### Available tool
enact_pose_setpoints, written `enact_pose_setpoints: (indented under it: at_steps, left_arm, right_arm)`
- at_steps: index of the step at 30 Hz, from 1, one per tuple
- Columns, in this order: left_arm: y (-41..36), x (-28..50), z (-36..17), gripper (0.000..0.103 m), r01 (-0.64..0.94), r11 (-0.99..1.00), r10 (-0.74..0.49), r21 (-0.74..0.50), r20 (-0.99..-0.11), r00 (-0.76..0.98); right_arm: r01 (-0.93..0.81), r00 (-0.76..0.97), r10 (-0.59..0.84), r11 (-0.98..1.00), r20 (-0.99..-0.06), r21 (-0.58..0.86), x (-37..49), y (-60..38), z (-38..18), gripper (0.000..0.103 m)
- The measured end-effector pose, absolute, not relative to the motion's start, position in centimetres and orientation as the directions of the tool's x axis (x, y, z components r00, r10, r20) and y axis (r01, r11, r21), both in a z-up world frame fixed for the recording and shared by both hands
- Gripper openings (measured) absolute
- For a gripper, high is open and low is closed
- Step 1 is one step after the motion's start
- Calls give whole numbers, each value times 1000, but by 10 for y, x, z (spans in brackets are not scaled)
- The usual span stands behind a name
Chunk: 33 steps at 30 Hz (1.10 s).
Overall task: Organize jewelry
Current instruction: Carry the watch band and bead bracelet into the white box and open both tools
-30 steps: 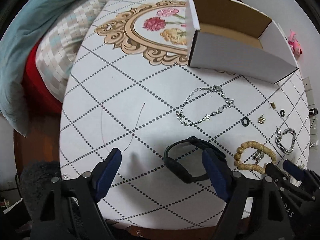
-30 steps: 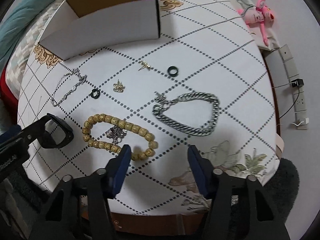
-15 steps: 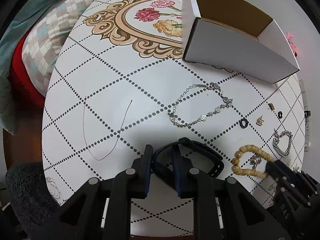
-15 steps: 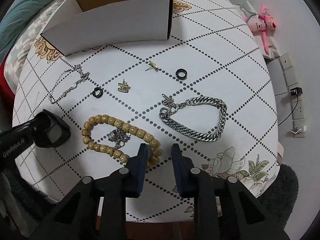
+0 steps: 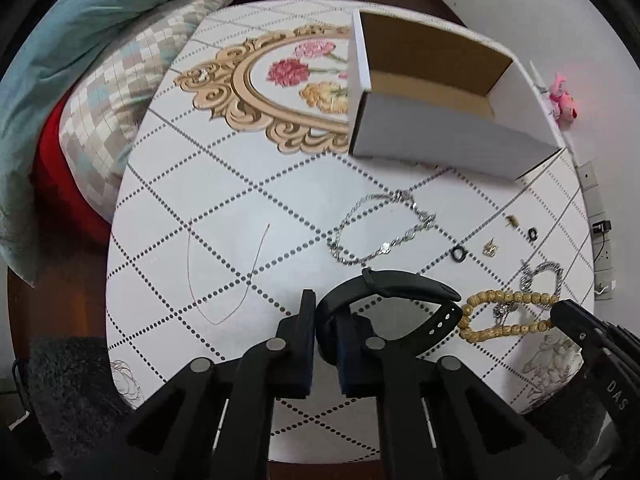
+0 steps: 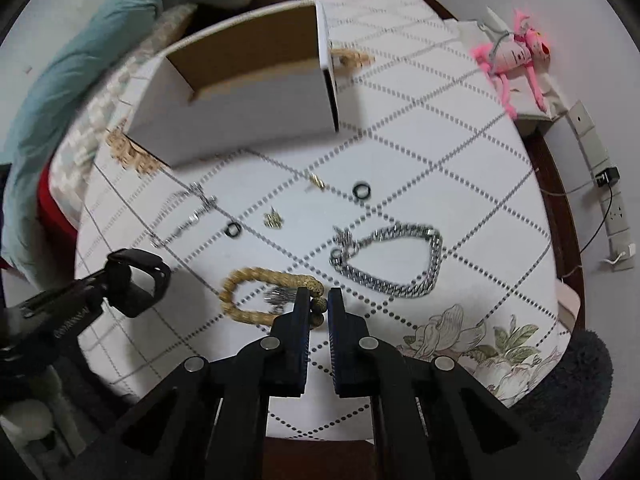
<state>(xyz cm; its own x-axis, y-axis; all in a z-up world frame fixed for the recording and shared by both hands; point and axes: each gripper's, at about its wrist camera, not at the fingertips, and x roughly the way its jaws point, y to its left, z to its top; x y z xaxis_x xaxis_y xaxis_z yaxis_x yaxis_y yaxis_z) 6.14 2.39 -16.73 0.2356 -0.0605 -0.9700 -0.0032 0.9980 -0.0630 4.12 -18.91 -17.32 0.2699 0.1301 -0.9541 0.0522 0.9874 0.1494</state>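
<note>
My left gripper [image 5: 325, 312] is shut on a black watch band [image 5: 404, 286] at the near table edge; the band also shows in the right wrist view [image 6: 138, 276]. My right gripper [image 6: 319, 300] is shut on a tan bead bracelet [image 6: 256, 276], which also shows in the left wrist view [image 5: 508, 312]. A thin silver chain [image 5: 380, 232], a heavy silver curb chain [image 6: 400, 264], two black rings [image 6: 361, 191] [image 6: 233, 229] and small gold earrings [image 6: 273, 219] lie on the white dotted tablecloth [image 5: 200, 184]. An open white cardboard box [image 5: 440, 136] stands behind them.
A thin loose thread [image 5: 224, 280] lies on the cloth at the left. A checked pillow and teal blanket [image 5: 80, 80] sit left of the table. A pink plush toy [image 6: 516, 52] and a power strip [image 6: 612, 200] are at the right.
Both grippers went from wide open to shut: the left closed on the black watch band, the right on the bead bracelet. The bracelet end looks slightly raised and blurred.
</note>
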Motion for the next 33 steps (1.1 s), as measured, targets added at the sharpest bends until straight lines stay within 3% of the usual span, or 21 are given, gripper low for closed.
enact_pose_setpoints:
  at_steps: [7, 18, 29, 33]
  left_arm:
    - [9, 66, -126, 6, 11, 995, -93, -94, -949, 300]
    - [-2, 154, -83, 6, 34, 986, -166, -165, -915, 368]
    - [-10, 230, -114, 7, 21, 979, -201, -203, -943, 264]
    - [-16, 244, -124, 14, -1, 975, -219, -223, -958, 186]
  right_arm:
    - [11, 330, 193, 978, -924, 208, 61, -195, -132, 9]
    - [-90, 491, 257, 965, -833, 245, 122, -183, -36, 9]
    - [-90, 399, 259, 966, -879, 244, 221, -170, -70, 9]
    - [-97, 367, 255, 967, -894, 236, 240, -168, -83, 9]
